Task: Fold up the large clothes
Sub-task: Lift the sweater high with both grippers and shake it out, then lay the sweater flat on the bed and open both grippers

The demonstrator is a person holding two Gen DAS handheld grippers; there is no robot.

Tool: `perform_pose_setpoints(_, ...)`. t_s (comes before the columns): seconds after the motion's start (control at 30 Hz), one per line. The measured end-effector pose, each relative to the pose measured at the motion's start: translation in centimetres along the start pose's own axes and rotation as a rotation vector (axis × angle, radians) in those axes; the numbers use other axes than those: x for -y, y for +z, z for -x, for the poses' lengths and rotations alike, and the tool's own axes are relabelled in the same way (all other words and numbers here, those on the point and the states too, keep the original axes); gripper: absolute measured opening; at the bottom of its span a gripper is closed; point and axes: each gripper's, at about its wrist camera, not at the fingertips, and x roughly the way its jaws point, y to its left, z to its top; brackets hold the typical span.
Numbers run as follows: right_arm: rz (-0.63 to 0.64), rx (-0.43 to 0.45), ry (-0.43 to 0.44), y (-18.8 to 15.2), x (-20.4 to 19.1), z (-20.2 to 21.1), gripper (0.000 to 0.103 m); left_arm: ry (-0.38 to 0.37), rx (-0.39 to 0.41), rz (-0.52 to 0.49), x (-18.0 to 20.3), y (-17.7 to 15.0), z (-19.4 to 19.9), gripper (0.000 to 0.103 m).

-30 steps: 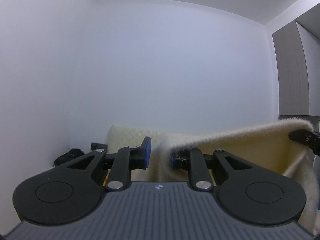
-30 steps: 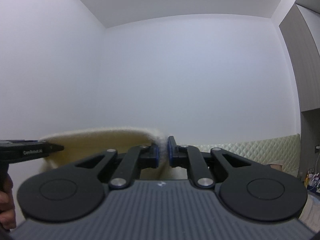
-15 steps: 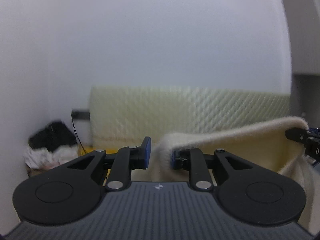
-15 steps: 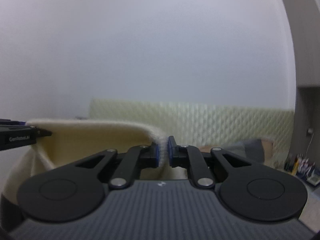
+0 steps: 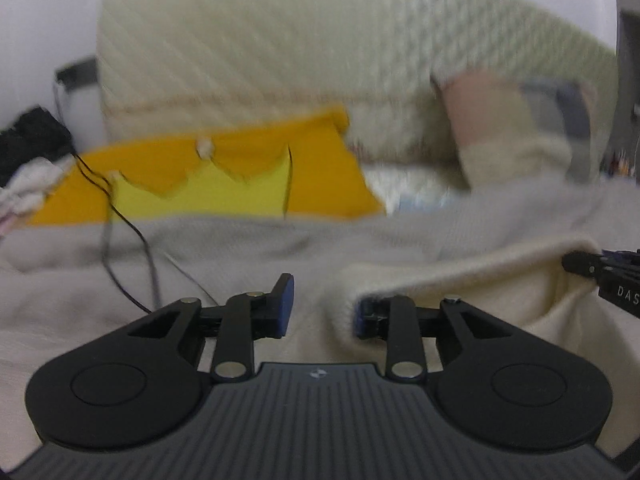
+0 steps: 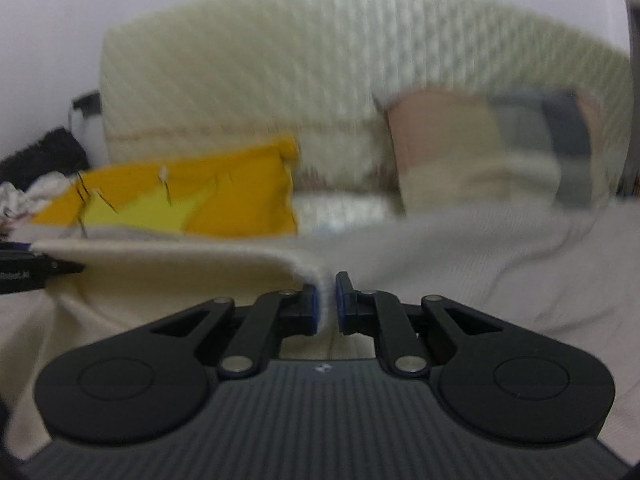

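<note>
Both cameras have swung down from bare wall toward the bed (image 5: pixel 120 312). Left wrist view: left tongs (image 5: pixel 324 308) opening, cream garment (image 5: pixel 460 280) draped on the right pad, lower right. Right wrist view: right tongs (image 6: pixel 328 300) pinch the garment's edge (image 6: pixel 160 264), lower left; laying it flat likely comes next.

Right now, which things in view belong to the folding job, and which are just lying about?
Job:
- cream fleece garment
- right gripper, shut on its edge
- left gripper, jaws opening, cloth still draped on one pad

Lying about:
- orange and yellow cloth
- thin black cable
- quilted sofa back
- dark bundle at far left
- grey cover beneath
</note>
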Motion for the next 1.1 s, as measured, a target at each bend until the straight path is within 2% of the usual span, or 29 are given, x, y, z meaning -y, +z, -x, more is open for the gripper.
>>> perform_pose_setpoints(0.13, 0.009, -0.072, 0.0, -4.3, 0.3, -3.4, 0.011, -0.007, -0.09, 0.023, -0.4, -2.3, -6.6, 0.035)
perform_pose_setpoints(0.23, -0.005, -0.106, 0.014, -5.2, 1.0, -5.6, 0.012, -0.023, -0.159, 0.056, -1.0, -3.4, -9.6, 0.035)
perform_pose_setpoints(0.33, -0.033, -0.141, 0.024, -5.9, 1.5, -6.5, 0.014, -0.032, -0.218, 0.079, -1.2, -4.1, -11.2, 0.035)
perform_pose_setpoints(0.47, -0.08, -0.168, 0.042, -5.9, 2.4, -7.5, 0.023, -0.034, -0.225, 0.094, -0.9, -4.1, -10.2, 0.036)
perform_pose_setpoints(0.5, -0.095, -0.174, 0.048, -5.7, 2.6, -7.4, 0.028, -0.038, -0.228, 0.093, -0.9, -3.9, -9.9, 0.044)
perform_pose_setpoints(0.53, -0.108, -0.18, 0.051, -5.6, 2.7, -7.3, 0.03, -0.042, -0.232, 0.098, -0.9, -3.7, -9.5, 0.049)
perform_pose_setpoints(0.6, -0.122, -0.19, 0.059, -5.5, 2.9, -6.8, 0.045, -0.056, -0.228, 0.128, -1.3, -3.3, -8.5, 0.064)
perform_pose_setpoints(0.67, -0.131, -0.183, 0.071, -5.2, 2.9, -5.9, 0.053, -0.081, -0.221, 0.177, -1.8, -2.9, -6.7, 0.068)
perform_pose_setpoints(0.73, -0.138, -0.17, 0.088, -4.9, 2.8, -4.2, 0.054, -0.094, -0.211, 0.204, -2.2, -2.7, -4.8, 0.068)
perform_pose_setpoints(0.87, -0.144, -0.141, 0.106, -4.4, 2.5, -0.1, 0.054, -0.08, -0.177, 0.171, -1.7, -2.6, 0.3, 0.068)
perform_pose_setpoints(1.0, -0.132, -0.092, 0.12, -4.0, 1.8, 5.5, 0.054, -0.09, -0.132, 0.143, -1.2, -2.9, 6.7, 0.068)
perform_pose_setpoints(1.1, -0.125, -0.057, 0.135, -3.9, 1.2, 10.5, 0.053, -0.095, -0.087, 0.085, -0.5, -2.7, 12.6, 0.068)
